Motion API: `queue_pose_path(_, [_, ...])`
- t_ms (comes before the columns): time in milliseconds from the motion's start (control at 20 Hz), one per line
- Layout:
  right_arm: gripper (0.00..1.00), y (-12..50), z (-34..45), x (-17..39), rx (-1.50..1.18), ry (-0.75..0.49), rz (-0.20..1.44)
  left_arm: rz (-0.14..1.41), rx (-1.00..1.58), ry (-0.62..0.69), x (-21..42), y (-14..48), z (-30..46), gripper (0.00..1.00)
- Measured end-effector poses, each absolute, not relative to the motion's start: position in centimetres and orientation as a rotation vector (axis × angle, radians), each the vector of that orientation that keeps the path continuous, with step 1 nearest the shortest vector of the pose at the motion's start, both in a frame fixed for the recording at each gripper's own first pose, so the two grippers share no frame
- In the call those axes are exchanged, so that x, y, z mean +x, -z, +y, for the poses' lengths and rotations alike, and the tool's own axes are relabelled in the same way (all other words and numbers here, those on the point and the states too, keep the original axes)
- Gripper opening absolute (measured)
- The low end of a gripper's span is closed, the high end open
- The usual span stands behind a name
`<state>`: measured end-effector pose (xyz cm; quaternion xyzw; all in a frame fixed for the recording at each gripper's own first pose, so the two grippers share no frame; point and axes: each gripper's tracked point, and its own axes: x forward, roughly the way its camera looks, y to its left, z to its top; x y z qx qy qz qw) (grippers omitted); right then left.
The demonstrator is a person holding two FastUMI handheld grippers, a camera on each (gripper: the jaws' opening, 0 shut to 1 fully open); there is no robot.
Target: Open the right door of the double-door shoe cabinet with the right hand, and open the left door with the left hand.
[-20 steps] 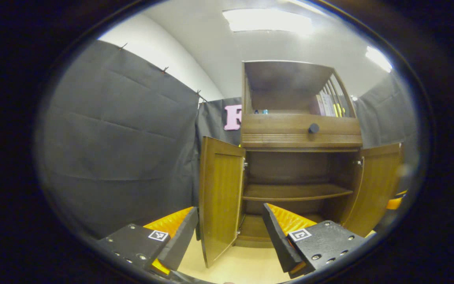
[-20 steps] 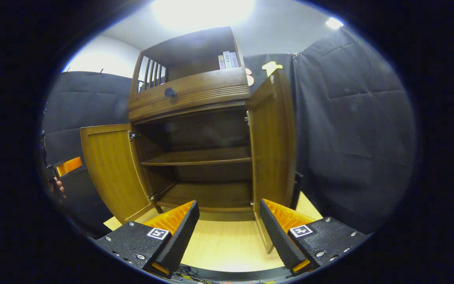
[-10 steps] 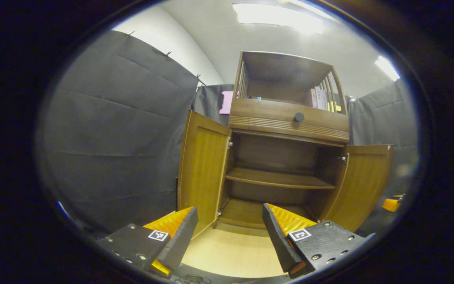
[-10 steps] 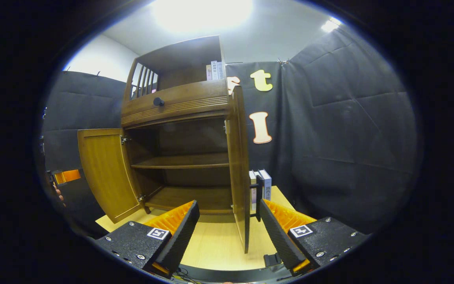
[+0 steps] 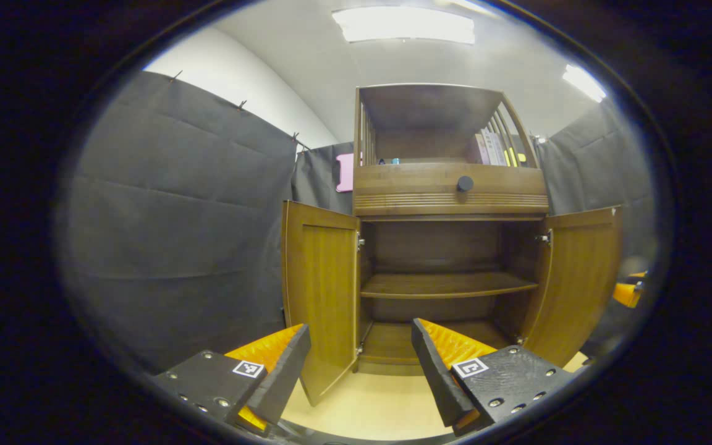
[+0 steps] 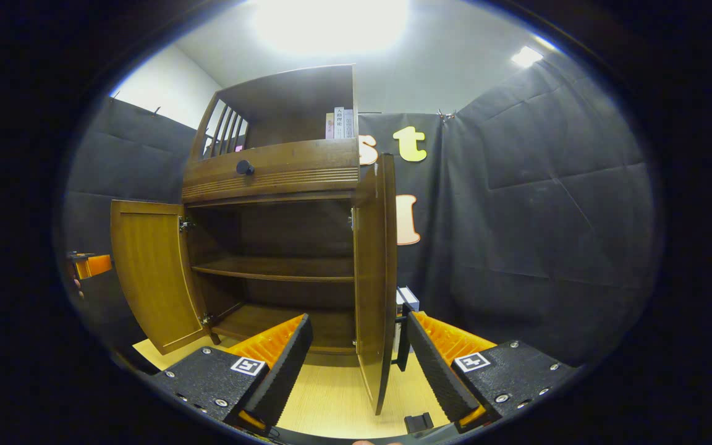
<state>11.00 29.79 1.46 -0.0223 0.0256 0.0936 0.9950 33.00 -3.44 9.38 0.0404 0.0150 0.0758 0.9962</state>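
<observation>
In the left gripper view, the left gripper [image 5: 356, 371] sits at the bottom of the frame with its jaws apart and nothing between them. Just beyond the jaws, a strip of light wooden desk [image 5: 368, 411] runs to the foot of the shoe cabinet [image 5: 449, 191], which stands at the centre of the frame. The left door [image 5: 320, 296] is at centre left, swung outward with its inner face toward the camera. The right door [image 5: 578, 278] is at centre right, also swung outward. Between the doors, a middle shelf [image 5: 445, 284] crosses the open compartment. Above the compartment, a drawer front carries a dark round knob [image 5: 465, 183]. The top bay holds several books [image 5: 491, 147] at its right side. At the far right edge of the frame, part of the other gripper is visible beyond the right door.

In the right gripper view, the right gripper [image 6: 356, 371] sits at the bottom of the frame with its jaws apart and empty. The right door [image 6: 376, 278] stands nearly edge-on at centre, its lower edge above the gap between the jaws without touching either finger. The left door [image 6: 152, 272] is at centre left, open wide. The middle shelf [image 6: 275, 269] and the knob [image 6: 245, 167] are visible behind. At the far left edge, part of the other gripper is visible beside the left door.
</observation>
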Motion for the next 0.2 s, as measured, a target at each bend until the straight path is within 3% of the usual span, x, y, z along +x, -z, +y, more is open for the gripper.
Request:
queue_pose_path(50, [0.91,-1.5,30.6,11.3,-0.042,-0.184,0.048,0.026,0.090,-0.153,33.7,-9.2,-3.4,0.97])
queue_pose_path(200, [0.95,-1.7,33.1,11.7,-0.044,-0.192,0.058,0.024,0.069,-0.105,36.3,-8.3,-4.3,0.94])
